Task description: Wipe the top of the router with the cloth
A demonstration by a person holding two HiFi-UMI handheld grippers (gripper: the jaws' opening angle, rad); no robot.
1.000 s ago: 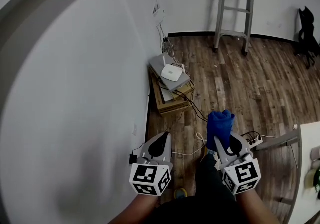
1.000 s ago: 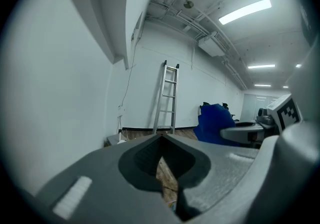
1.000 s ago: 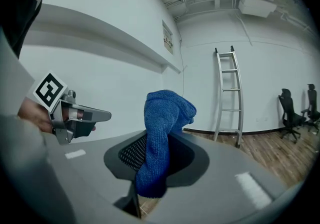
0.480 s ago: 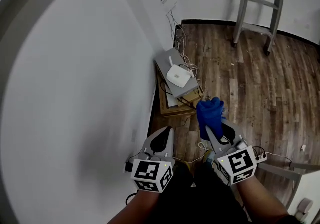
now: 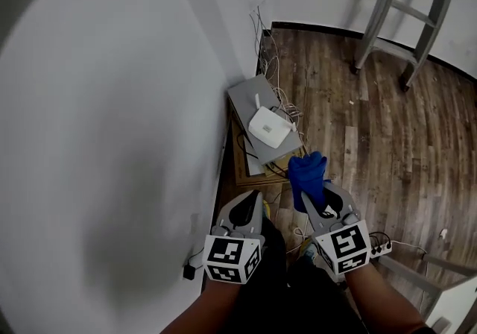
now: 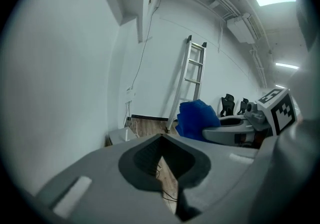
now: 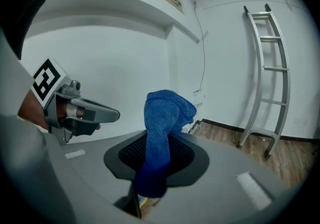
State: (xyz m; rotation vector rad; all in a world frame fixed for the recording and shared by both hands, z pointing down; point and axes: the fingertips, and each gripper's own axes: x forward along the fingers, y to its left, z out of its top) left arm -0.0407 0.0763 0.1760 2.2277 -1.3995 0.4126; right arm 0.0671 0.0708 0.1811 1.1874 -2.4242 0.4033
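Observation:
The white router (image 5: 269, 128) lies on a grey box (image 5: 249, 95) that tops a stack by the wall, with cables around it. My right gripper (image 5: 316, 192) is shut on the blue cloth (image 5: 306, 176), which bunches up above the jaws (image 7: 163, 124). The cloth hangs in the air just short of the stack, nearer me than the router. To the left, my left gripper (image 5: 245, 210) is shut with nothing in it (image 6: 161, 154). From the left gripper view the blue cloth (image 6: 196, 118) and the right gripper (image 6: 238, 129) show to the right.
A white wall (image 5: 112, 139) runs close along the left. A metal ladder (image 5: 414, 8) leans at the back right on the wood floor (image 5: 373, 139). A white power strip (image 5: 376, 247) with cables lies on the floor by my right hand.
I have moved closer to the stack, so the router sits nearer the grippers. The right gripper still holds the cloth, and the left stays shut.

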